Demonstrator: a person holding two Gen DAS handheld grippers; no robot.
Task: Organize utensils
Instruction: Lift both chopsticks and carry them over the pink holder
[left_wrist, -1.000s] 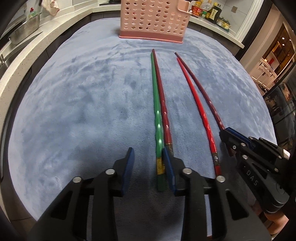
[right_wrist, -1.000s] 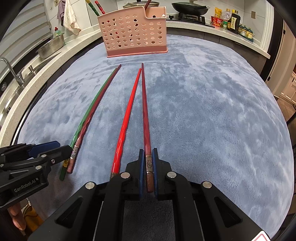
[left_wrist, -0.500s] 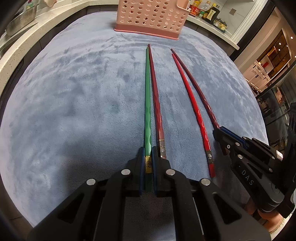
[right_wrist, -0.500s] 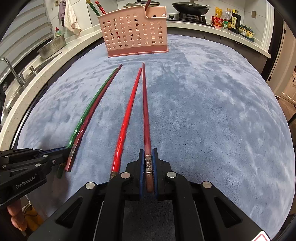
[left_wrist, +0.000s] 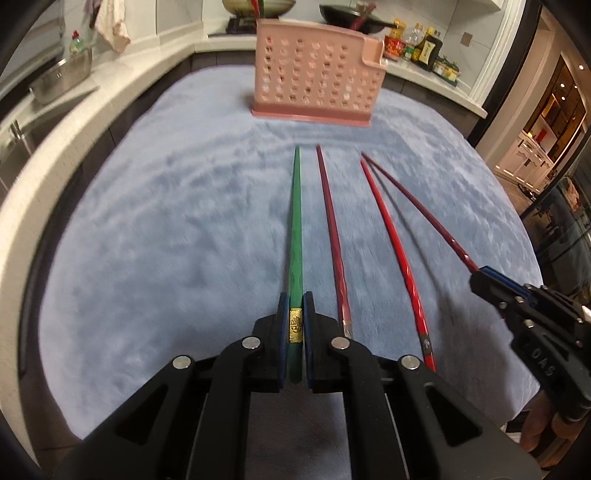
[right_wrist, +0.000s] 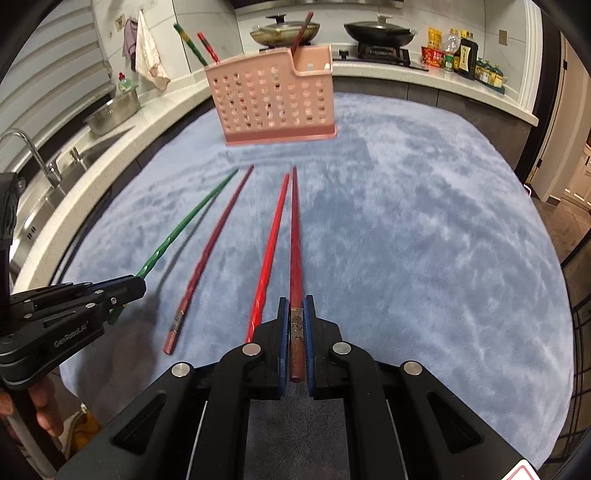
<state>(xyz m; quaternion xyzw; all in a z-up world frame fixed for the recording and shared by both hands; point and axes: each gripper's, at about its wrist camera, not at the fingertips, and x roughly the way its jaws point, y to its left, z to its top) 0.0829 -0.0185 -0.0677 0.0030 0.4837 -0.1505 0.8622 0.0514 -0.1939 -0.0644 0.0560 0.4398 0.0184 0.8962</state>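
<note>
My left gripper (left_wrist: 295, 306) is shut on the gold-banded end of a green chopstick (left_wrist: 295, 229), which is raised off the blue mat (left_wrist: 166, 240) and points toward the pink perforated holder (left_wrist: 317, 81). My right gripper (right_wrist: 295, 310) is shut on a dark red chopstick (right_wrist: 295, 240), also lifted and pointing at the holder (right_wrist: 273, 99). A maroon chopstick (right_wrist: 210, 251) and a bright red chopstick (right_wrist: 271, 247) lie on the mat between the two held ones. The left gripper (right_wrist: 129, 291) shows at the left edge of the right wrist view.
Several chopsticks stand in the holder. Beyond the mat runs a white counter with a steel bowl (right_wrist: 110, 114), a sink faucet (right_wrist: 33, 151), pans (right_wrist: 376, 31) and bottles (right_wrist: 461, 53). A person's hand (right_wrist: 44, 402) holds the left gripper's handle.
The left gripper went from open to shut on the green chopstick. Both grippers then rose, lifting their chopsticks off the mat; the green one has drawn apart from the maroon one.
</note>
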